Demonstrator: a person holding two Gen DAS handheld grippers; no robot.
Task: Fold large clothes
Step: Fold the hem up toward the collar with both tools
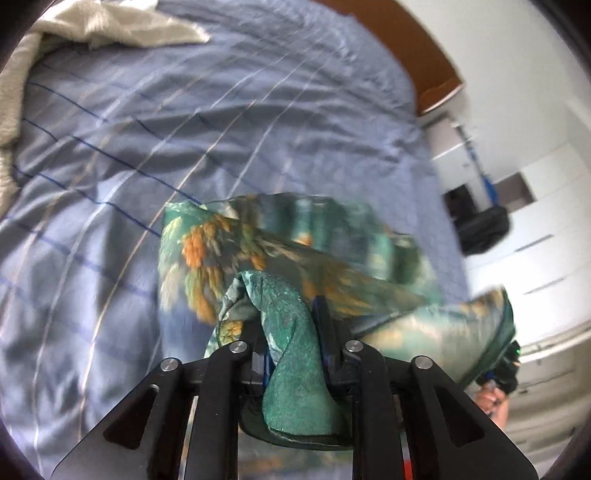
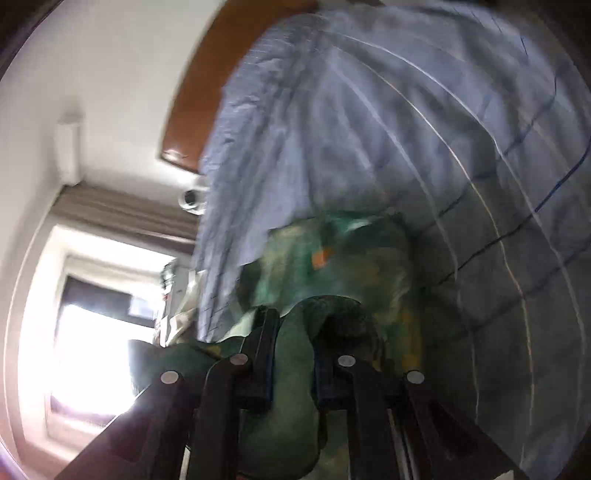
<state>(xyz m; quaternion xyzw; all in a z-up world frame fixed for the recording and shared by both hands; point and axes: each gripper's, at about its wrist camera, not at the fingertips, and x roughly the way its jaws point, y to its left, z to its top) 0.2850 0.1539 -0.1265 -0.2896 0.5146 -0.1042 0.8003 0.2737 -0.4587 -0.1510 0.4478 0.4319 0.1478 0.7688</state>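
In the left wrist view, the black two-finger left gripper (image 1: 291, 332) is pinching a bunched fold of a silky teal-green garment with an orange and cream floral print (image 1: 236, 251). The cloth is rising up between the two fingers and spilling back over the gripper's frame. The rest of the garment is hanging in the air in front of the gripper, blurred, above a bed covered in a pale blue sheet crossed by thin white and dark blue stripes (image 1: 147, 129). A crumpled cream-coloured cloth (image 1: 110, 26) is lying at the far left corner of the bed. A brown wooden headboard (image 1: 413, 40) is curving along the far edge of the bed against a white wall. At the lower right, the garment is stretching toward the right gripper (image 1: 508, 363), only partly visible, with a bit of a person's hand (image 1: 493, 402) beneath it.

In the right wrist view, the black right gripper (image 2: 291, 339) is pressing its fingers tightly on another fold of the same teal-green garment (image 2: 332, 258). The garment is billowing, blurred, just ahead over the striped blue sheet (image 2: 406, 110). The headboard (image 2: 207, 92) is showing at upper left, and a bright window (image 2: 92, 332) with a brown curtain (image 2: 122, 214) is glowing at the left.
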